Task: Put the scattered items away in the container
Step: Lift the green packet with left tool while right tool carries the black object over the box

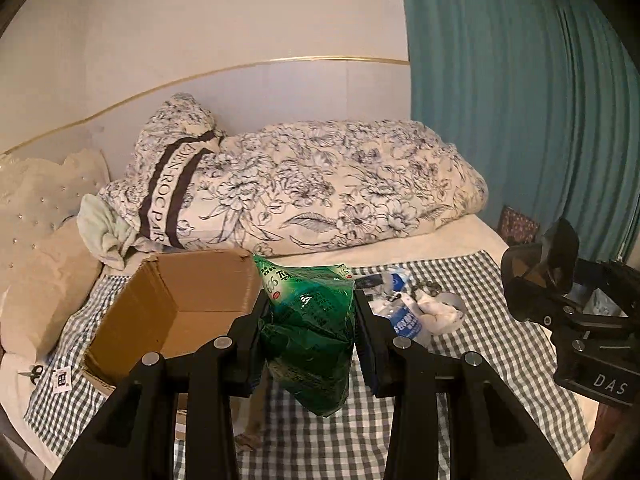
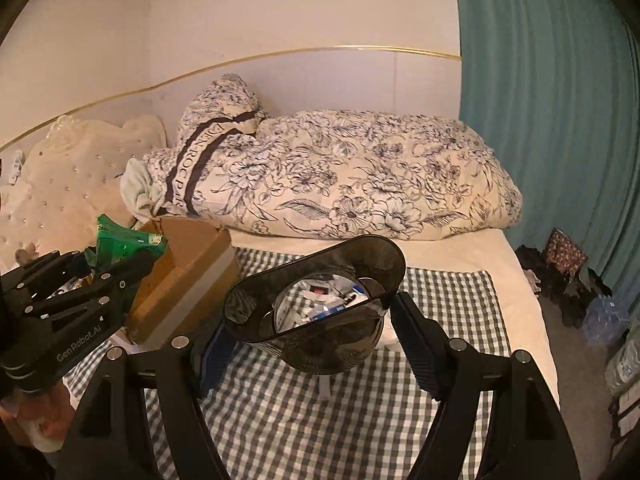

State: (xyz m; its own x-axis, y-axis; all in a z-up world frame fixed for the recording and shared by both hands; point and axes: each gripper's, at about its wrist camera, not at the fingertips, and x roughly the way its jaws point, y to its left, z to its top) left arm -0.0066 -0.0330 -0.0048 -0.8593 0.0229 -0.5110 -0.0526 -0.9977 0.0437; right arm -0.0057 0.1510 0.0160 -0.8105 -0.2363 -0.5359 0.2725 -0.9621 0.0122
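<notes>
Left gripper (image 1: 308, 332): jaws partly closed, clamped on a green bag (image 1: 310, 336) from both sides. The bag hangs lifted off the cloth (image 1: 472, 384), its lower tip below the pads, its top sticking up past the fingertips. Just left of the left jaw and slightly ahead sits the box (image 1: 180, 304), open at the top, its near-right wall touching or nearly touching the left finger in this view. The box's inside shows bare cardboard. Scissors (image 1: 32, 372) lie well left of the jaws, near the cloth's left edge, with a small tag (image 1: 62, 378) beside them. Ahead and right of the right jaw: a loose heap with a bottle (image 1: 404, 316) and a white rag (image 1: 438, 310), near but not touching the jaw. Checked cloth lies open below and right of the jaws.

Right gripper (image 2: 308, 328): jaws wide apart, a dark scoop (image 2: 320, 312) tilted between them, rim facing the camera. Whether the pads press it cannot be told. Small items show through the scoop's mouth; blurred. Left of the left jaw stands the box (image 2: 192, 276), close by, with the left gripper (image 2: 120, 272) and green bag (image 2: 128, 240) at its far-left side. Cloth (image 2: 452, 304) lies free right of the right jaw up to the bed edge. The quilt (image 2: 352, 176) closes off the far side.
</notes>
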